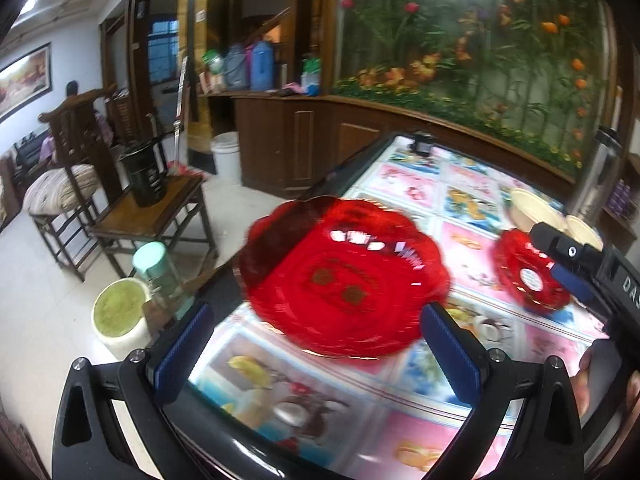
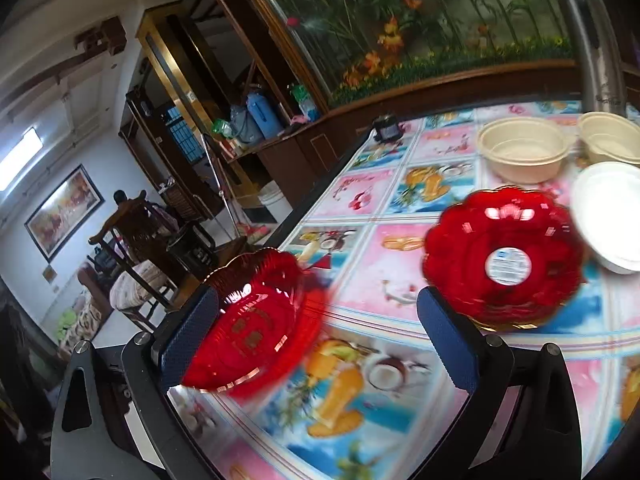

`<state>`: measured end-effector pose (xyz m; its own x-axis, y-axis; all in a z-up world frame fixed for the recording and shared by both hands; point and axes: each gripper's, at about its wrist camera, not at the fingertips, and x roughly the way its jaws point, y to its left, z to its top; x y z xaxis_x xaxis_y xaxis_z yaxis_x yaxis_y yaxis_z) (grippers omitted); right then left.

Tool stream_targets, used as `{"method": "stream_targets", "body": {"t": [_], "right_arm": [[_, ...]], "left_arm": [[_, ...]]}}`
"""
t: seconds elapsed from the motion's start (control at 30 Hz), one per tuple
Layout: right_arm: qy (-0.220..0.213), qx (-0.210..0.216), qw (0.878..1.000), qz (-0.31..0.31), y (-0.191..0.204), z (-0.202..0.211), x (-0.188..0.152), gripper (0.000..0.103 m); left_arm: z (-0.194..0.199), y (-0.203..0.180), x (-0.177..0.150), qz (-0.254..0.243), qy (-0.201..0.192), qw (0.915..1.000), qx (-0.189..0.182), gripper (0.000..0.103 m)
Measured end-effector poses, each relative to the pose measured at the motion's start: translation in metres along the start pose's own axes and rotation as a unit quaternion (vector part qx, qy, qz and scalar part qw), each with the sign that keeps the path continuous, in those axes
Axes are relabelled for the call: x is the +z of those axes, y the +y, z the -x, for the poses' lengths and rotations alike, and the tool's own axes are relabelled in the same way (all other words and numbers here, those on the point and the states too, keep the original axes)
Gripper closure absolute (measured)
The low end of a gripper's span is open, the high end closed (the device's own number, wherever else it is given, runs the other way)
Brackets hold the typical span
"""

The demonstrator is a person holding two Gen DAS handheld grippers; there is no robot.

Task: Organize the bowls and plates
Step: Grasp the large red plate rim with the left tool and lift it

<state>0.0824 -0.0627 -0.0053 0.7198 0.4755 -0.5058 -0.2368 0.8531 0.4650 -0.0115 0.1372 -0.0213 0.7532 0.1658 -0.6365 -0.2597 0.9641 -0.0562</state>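
Observation:
A large red scalloped plate (image 1: 344, 276) with gold characters sits near the table's left edge, just ahead of my left gripper (image 1: 316, 354), which is open and holds nothing. The same plate (image 2: 252, 320) appears close to the left finger of my right gripper (image 2: 318, 344), also open and empty; its image is blurred. A second red plate (image 2: 504, 260) with a white label lies ahead of the right finger. In the left wrist view my right gripper (image 1: 556, 260) hovers over that labelled plate (image 1: 528, 280). Two beige bowls (image 2: 524, 152) (image 2: 608, 140) and a white bowl (image 2: 612, 216) stand behind it.
The table (image 2: 360, 208) has a glossy picture cloth. A steel flask (image 2: 596, 40) rises at the far right and a small black object (image 2: 386, 128) sits at the far edge. Left of the table stand a wooden chair (image 1: 148, 216) with a black bucket and a green-capped bottle (image 1: 156, 272).

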Motion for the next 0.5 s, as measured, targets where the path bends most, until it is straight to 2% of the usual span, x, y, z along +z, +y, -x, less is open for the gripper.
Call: {"method": "stream_targets", "body": {"t": [0.13, 0.3, 0.5], "right_arm": [[0.021, -0.002, 1.0, -0.014, 0.006, -0.028, 0.005, 0.004], [0.067, 0.012, 0.996, -0.055, -0.006, -0.058, 0.001, 0.009], [0.066, 0.022, 0.996, -0.054, -0.018, -0.055, -0.001, 0.009]], "left_arm": [[-0.014, 0.018, 0.003, 0.017, 0.015, 0.9995, 0.023, 0.0], [-0.025, 0.032, 0.006, 0.03, 0.025, 0.9982, 0.046, 0.0], [-0.032, 0.031, 0.008, 0.036, 0.033, 0.9973, 0.055, 0.0]]}}
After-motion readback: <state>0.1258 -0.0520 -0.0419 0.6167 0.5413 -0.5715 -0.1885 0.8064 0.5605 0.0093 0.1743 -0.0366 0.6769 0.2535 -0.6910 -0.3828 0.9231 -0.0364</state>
